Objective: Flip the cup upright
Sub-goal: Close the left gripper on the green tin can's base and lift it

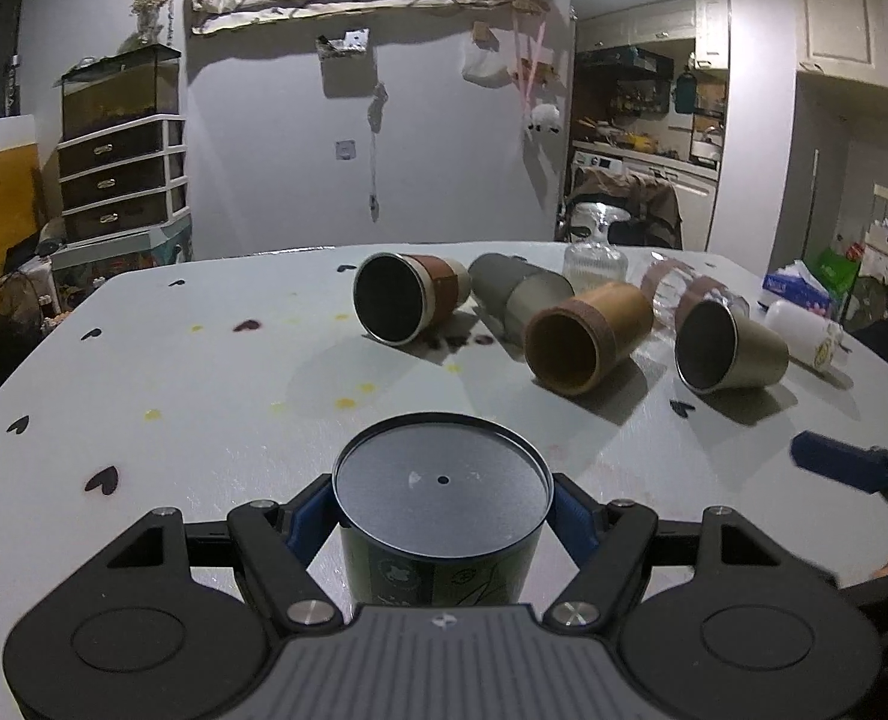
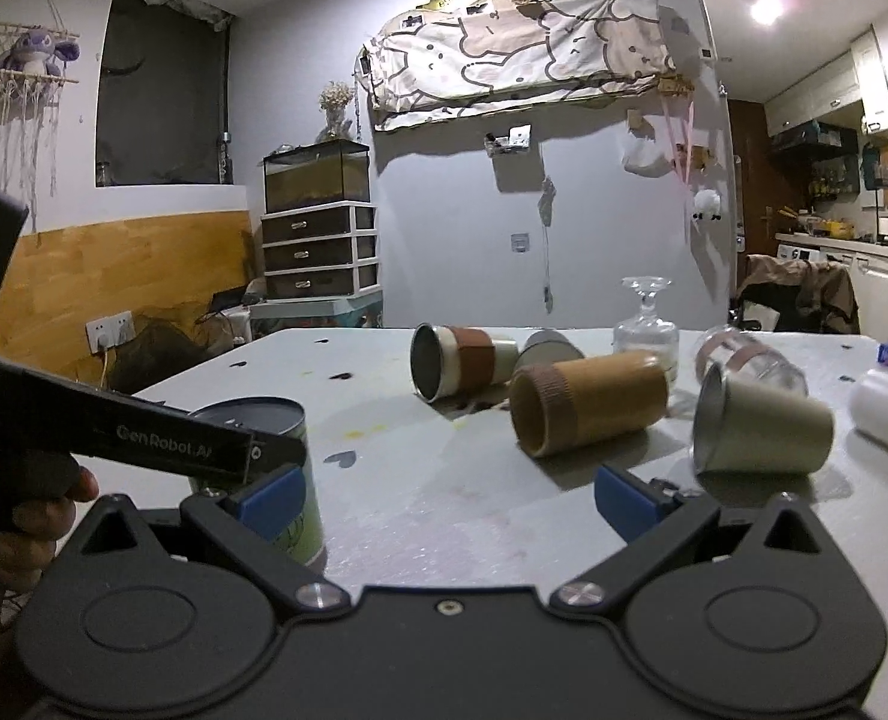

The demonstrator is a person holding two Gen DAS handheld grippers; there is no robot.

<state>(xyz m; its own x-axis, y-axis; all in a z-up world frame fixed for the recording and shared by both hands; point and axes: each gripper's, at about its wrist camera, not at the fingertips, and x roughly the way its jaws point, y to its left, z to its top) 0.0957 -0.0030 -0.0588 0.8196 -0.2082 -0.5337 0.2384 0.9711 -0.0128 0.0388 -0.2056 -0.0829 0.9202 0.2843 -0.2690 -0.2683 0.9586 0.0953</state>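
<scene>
**Cup gripped bottom-up, near edge of the tabletop**

My left gripper (image 1: 442, 516) is clamped on the green cup (image 1: 441, 498), standing bottom-up near the tabletop's (image 1: 204, 420) near edge. Turning it, the smooth wall might slip through my pads (they hold just under the flat base). My right gripper (image 2: 447, 495) hangs open, holding nothing; a careless swing could knock the brown cup (image 2: 588, 405) lying mid-table.

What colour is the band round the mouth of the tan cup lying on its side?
Reddish-brown, ribbed band on the tan cylindrical cup; clearest in the right wrist view.
</scene>
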